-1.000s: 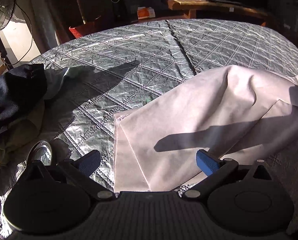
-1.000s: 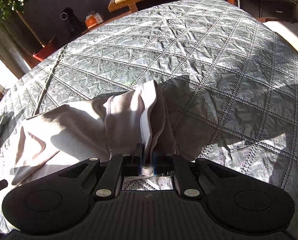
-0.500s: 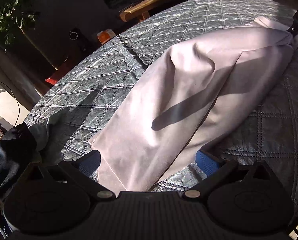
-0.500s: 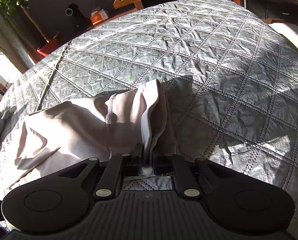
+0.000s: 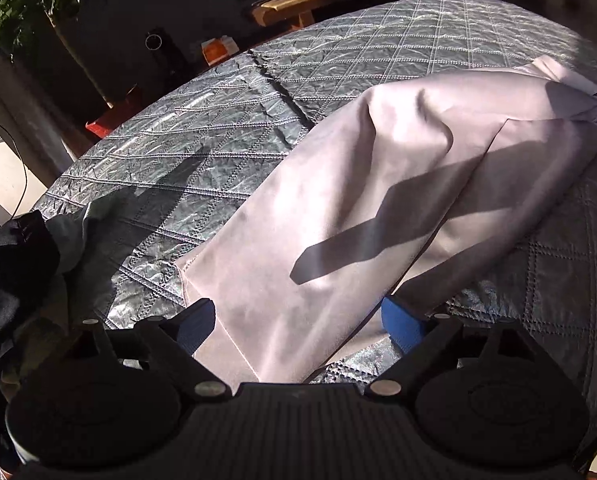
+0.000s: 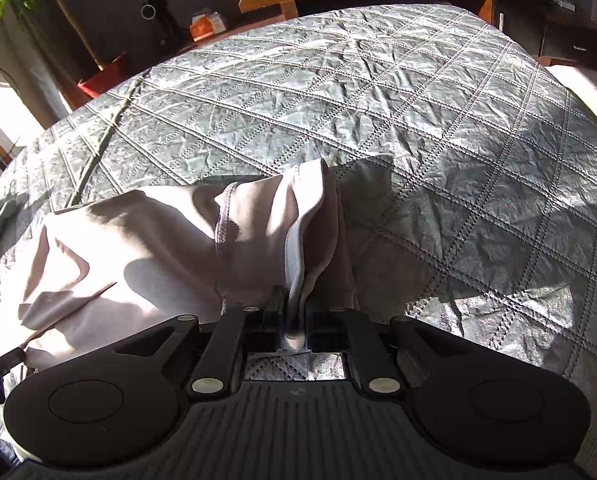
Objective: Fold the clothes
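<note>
Right hand-held gripper [image 6: 294, 320] is clamped on the garment [image 5: 362, 216] edge; left hand-held gripper [image 5: 298, 320] is wide open over the near hem on the bed [image 6: 438, 128]. Lower, pinch hem, keep fabric taut.

the left gripper [image 5: 298, 320] sits low in the frame, its blue-padded fingers [image 5: 400, 322] spread wide apart. the right gripper [image 6: 294, 320], bottom centre, has its fingers pinched together on pale cloth [image 6: 258, 232].

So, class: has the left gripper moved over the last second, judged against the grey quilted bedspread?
Yes. The left gripper, jaws open, has swung right: the dark clothes pile slid toward the frame's left edge, and more of the grey quilted bedspread and pale pink garment shows.
</note>
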Tool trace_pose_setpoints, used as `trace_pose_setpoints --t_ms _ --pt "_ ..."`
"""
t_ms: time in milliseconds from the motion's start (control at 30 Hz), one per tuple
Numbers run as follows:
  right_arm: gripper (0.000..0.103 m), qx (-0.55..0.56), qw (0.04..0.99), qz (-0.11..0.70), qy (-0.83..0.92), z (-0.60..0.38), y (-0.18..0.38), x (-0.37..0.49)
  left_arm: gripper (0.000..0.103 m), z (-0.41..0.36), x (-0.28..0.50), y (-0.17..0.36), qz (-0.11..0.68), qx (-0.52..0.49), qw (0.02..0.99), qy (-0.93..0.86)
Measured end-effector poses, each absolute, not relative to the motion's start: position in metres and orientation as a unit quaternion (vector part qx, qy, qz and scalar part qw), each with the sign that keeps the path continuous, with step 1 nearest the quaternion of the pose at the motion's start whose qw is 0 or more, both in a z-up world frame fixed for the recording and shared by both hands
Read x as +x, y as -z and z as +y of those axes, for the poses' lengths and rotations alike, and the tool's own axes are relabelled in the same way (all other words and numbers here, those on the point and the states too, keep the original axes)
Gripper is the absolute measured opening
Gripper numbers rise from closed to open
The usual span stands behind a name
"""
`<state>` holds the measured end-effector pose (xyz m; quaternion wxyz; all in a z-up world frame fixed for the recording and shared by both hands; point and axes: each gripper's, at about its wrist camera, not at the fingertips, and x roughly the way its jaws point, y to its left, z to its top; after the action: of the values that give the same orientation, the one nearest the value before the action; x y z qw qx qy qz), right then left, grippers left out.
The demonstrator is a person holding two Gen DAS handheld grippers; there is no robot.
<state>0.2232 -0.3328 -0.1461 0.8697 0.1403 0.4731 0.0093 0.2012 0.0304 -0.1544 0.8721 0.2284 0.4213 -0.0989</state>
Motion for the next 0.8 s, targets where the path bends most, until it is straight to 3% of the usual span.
trace_pose_setpoints --t_ms 233,433,567,800 --pt "0.011 0.137 0.87 0.473 -0.013 -0.333 0.146 0.223 0.072 0.028 0.196 0.155 0.41 0.248 0.868 0.125" --pt "0.011 0.132 0.871 0.473 -0.015 -0.332 0.146 0.223 0.043 0.034 0.201 0.152 0.429 0.22 0.861 0.162" --pt "0.011 0.133 0.871 0.473 -0.017 -0.333 0.146 0.223 0.016 0.04 0.205 0.152 0.442 0.214 0.855 0.168" --pt "0.011 0.137 0.87 0.472 -0.017 -0.334 0.146 0.223 0.003 0.047 0.204 0.137 0.418 0.215 0.867 0.163"
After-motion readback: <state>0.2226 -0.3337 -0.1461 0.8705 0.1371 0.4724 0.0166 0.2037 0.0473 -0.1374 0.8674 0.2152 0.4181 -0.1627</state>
